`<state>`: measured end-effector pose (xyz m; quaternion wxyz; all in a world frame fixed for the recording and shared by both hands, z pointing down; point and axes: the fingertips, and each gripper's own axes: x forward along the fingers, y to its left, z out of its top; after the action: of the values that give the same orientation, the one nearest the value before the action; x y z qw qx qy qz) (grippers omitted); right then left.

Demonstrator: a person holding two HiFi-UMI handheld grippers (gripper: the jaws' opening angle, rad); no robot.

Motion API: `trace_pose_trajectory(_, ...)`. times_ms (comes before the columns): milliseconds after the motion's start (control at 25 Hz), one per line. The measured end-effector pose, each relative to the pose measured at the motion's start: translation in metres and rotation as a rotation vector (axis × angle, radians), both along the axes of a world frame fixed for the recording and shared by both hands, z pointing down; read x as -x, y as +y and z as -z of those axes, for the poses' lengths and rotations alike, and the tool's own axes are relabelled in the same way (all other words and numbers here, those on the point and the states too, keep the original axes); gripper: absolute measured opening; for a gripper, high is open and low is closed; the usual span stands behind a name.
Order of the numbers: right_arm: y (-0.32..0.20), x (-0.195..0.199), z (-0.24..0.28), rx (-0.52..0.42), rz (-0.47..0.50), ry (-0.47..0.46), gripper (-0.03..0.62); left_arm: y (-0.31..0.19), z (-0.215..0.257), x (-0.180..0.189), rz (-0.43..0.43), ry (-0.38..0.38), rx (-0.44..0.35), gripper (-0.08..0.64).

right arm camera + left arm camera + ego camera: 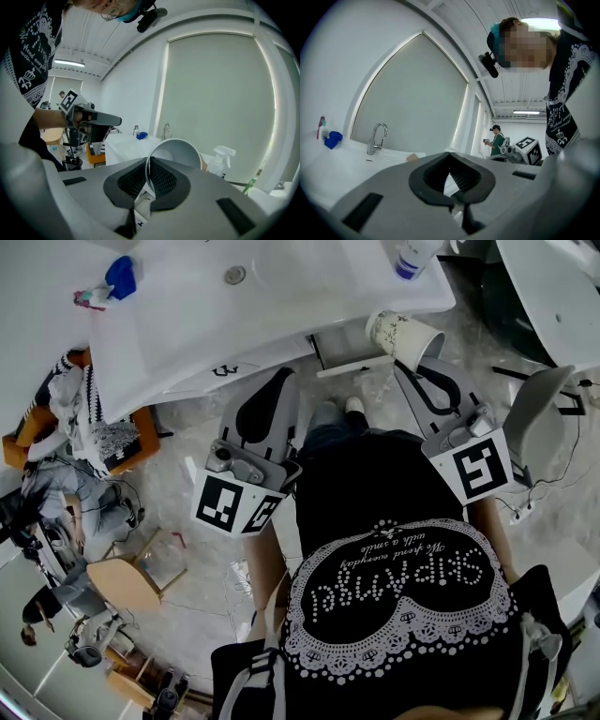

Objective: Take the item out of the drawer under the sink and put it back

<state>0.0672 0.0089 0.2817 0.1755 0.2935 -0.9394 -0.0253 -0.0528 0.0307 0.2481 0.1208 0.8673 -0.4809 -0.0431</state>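
I look down on a white sink counter (178, 334) with a blue item (120, 277) near its left end, above a pale marbled floor (187, 474); a faucet (377, 137) stands before an arched blind. My right gripper (412, 367) is closed on the wall of the paper cup (401, 334) just at its rim, so the cup hangs at the jaw tips beside the counter's front edge, while my left gripper (281, 381) is closed with nothing in it. The cup is tipped on its side with its long axis nearly level, the open mouth turned back to the gripper and the base pointing toward the sink.
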Motion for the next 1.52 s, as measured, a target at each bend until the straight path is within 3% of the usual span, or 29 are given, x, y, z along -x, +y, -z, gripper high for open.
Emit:
trace_pose_trajectory(720, 0.022, 0.049, 0.005, 0.052, -0.075, 0.025, 0.023, 0.008, 0.009, 0.048, -0.072, 0.016, 0.029, 0.003)
trace_pose_trajectory(1120, 0.021, 0.049, -0.007, 0.082, -0.146, 0.025, 0.023, 0.005, -0.001, 0.056, -0.101, 0.021, 0.035, 0.003)
trace_pose_trajectory(1520, 0.016, 0.047, 0.0, 0.042, -0.138, 0.024, 0.023, -0.005, 0.002, 0.072, -0.065, 0.018, 0.018, 0.003)
